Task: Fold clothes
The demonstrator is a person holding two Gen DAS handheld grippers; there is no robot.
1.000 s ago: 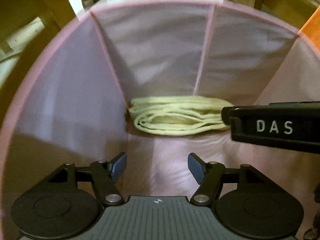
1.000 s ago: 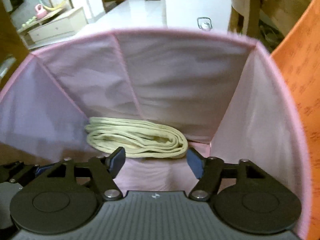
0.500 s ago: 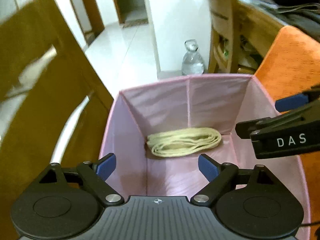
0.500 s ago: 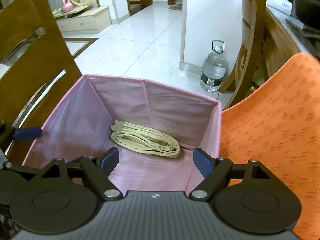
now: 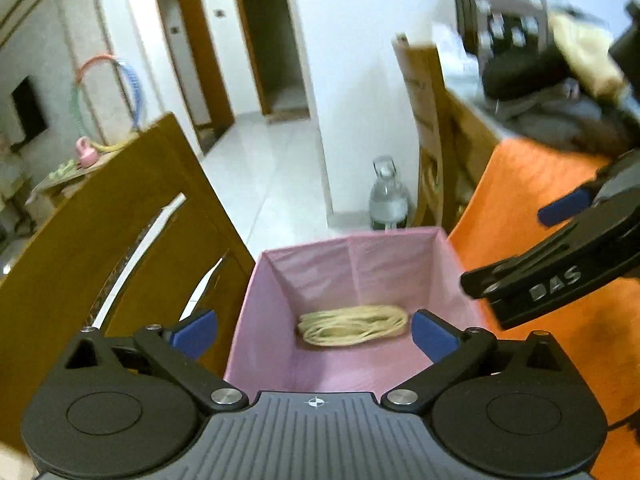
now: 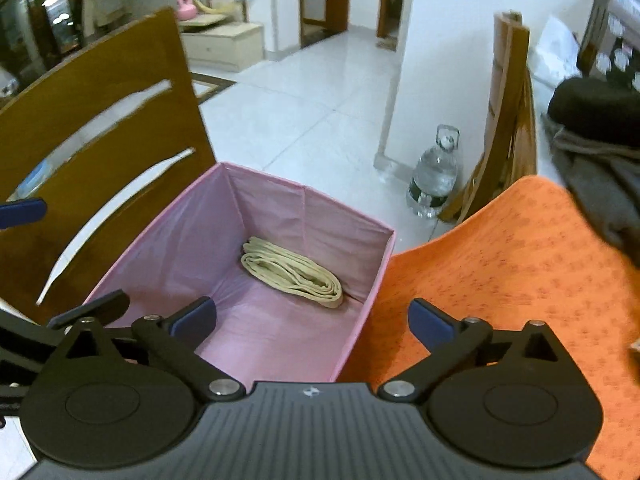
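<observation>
The folded cream garment (image 5: 352, 325) is sitting at the bottom of the pink fabric bin (image 5: 276, 280), up against the far wall, lower middle of the left wrist view. The left gripper (image 5: 314, 330) is hanging above the bin with its blue-padded fingers (image 5: 192, 332) opening wide and nothing between them; the garment is just showing through the gap way down below. The right gripper (image 5: 560, 248) is poking in from the right edge of the frame, over the orange cloth (image 5: 520, 200) that's covering the bench. Dark clothes (image 5: 560, 120) are piling up at the upper right, pretty blurry. A wooden chair back (image 5: 100, 240) is filling the left side, and a water jug (image 5: 388, 196) is standing on the tiled floor (image 5: 260, 160) past the bin, mid frame.

Right wrist view: same garment (image 6: 292, 272) is lying in the far right corner of the bin (image 6: 180, 240), centre of the frame. The right gripper (image 6: 312, 318) is also opening up, its fingers (image 6: 430, 324) spread wide and holding nothing, one over the bin and the other over the orange cloth (image 6: 500, 260). One blue finger pad of the left gripper (image 6: 22, 212) is peeking in at the left edge. The jug (image 6: 434, 176) is standing right of centre, next to another wooden chair (image 6: 508, 120), with the dark clothes (image 6: 600, 152) at the far right.
</observation>
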